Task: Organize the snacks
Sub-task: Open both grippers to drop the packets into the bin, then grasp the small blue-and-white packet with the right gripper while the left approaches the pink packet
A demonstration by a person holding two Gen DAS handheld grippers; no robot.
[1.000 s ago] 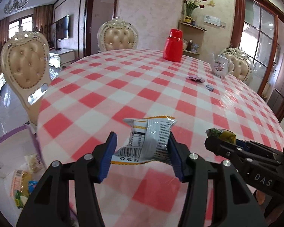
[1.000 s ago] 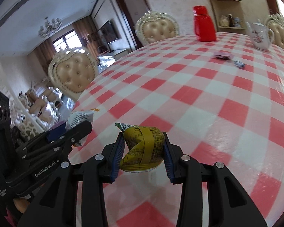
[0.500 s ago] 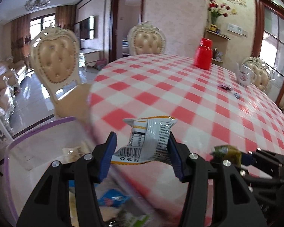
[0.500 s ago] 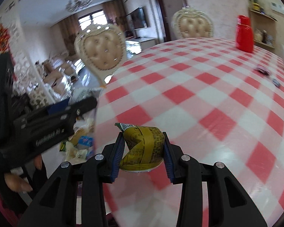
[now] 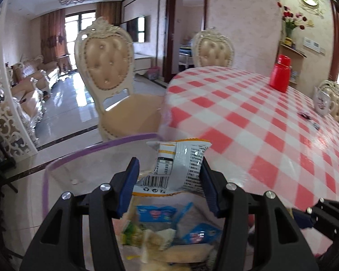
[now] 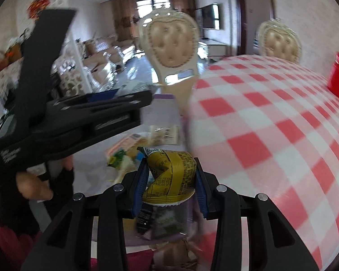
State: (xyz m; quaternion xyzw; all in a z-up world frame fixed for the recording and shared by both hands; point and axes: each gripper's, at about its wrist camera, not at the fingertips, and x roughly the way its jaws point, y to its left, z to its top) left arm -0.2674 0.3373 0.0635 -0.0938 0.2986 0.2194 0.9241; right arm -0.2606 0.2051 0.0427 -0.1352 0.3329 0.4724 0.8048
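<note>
My left gripper (image 5: 168, 176) is shut on a white and orange snack packet (image 5: 177, 167) and holds it over a clear bin with a purple rim (image 5: 97, 148) beside the table. Several snack packets (image 5: 156, 213) lie in the bin. My right gripper (image 6: 169, 178) is shut on a yellow snack packet (image 6: 171, 171), also above the bin (image 6: 162, 97), just off the table's edge. The left gripper also shows in the right wrist view (image 6: 79, 113), at the left.
The round table with a red and white checked cloth (image 5: 248, 117) lies to the right. On it stand a red jug (image 5: 280, 73) and a white teapot (image 5: 322, 100), with two small wrappers (image 5: 305, 115) nearby. A cream padded chair (image 5: 106, 67) stands behind the bin.
Both grippers have swung left off the table with their packets and now hang over the bin, which fills the lower part of both views.
</note>
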